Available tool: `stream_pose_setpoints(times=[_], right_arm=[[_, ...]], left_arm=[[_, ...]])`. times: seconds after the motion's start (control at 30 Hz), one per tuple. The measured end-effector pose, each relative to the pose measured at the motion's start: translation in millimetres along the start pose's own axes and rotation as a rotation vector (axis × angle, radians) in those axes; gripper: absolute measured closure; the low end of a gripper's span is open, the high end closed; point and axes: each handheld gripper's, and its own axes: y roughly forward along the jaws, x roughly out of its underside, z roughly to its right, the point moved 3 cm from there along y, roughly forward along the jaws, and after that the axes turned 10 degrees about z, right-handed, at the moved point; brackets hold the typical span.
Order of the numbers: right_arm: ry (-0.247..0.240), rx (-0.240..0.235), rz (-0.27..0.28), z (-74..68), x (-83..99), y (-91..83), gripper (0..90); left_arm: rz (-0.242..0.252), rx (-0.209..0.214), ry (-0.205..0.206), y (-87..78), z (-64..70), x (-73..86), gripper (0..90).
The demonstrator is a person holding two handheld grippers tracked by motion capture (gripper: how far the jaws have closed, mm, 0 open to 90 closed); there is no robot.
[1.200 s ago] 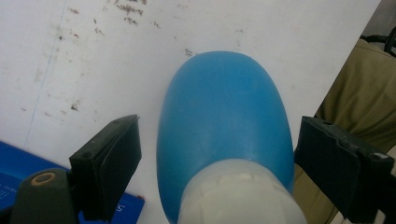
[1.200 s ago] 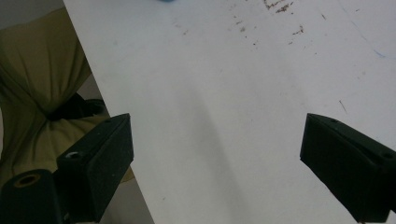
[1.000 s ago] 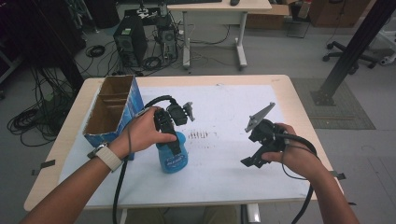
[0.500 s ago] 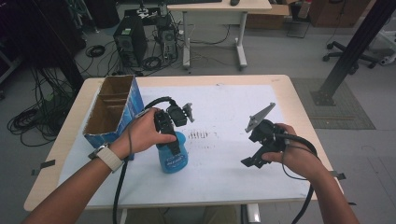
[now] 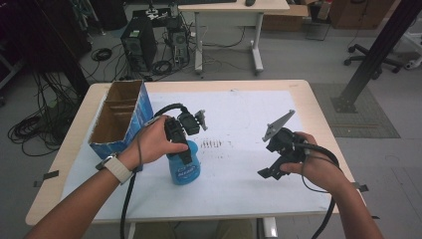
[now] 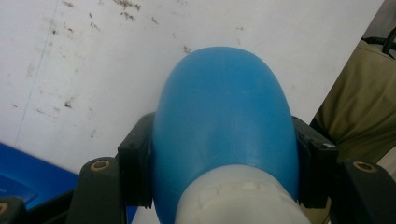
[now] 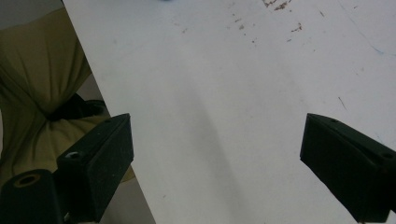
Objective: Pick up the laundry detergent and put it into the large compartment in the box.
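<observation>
Dim, soft indoor light; faint shadows, near jaws blurred, no glare.

From my remote seat I read this as a lab or tech workroom. Behind the table [image 5: 318,99] I work at, desktop computer towers [image 5: 140,46] stand on the bare grey floor [image 5: 308,55] amid tangled cables [image 5: 37,130]. A second desk [image 5: 234,7] stands beyond, an office chair base [image 5: 370,54] to the right, and a black metal post [image 5: 375,52] rises from a floor plate.

Smooth matt plastic bottle [image 6: 224,116], cardboard box [image 5: 119,119], prob. paper sheet [image 5: 239,114], scuffed.
</observation>
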Motion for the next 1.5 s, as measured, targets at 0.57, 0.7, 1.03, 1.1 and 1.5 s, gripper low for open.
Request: stream_pose_setpoints(times=[0.57, 0.7, 1.03, 1.1, 1.5], right_arm=[[0.0, 0.006, 0.002, -0.5, 0.7, -2.9, 9.6], [-0.005, 0.006, 0.004, -1.9, -0.9, -3.1, 9.6], [-0.011, 0.006, 0.006, -2.6, -1.6, -3.9, 9.6], [-0.012, 0.008, 0.005, -2.6, -2.2, -3.7, 9.6], [-0.022, 0.003, 0.005, -3.4, -6.6, -2.7, 9.6]], left_arm=[[0.013, -0.014, -0.026, -16.9, 1.5, -0.9, 37.3], [0.018, -0.024, -0.042, -24.9, 3.3, -1.9, 37.3], [0.024, -0.04, -0.094, -44.6, 8.6, -3.3, 37.3], [0.025, -0.042, -0.101, -48.0, 9.2, -3.4, 37.3], [0.03, -0.053, -0.158, -65.9, 10.7, -2.4, 37.3]])
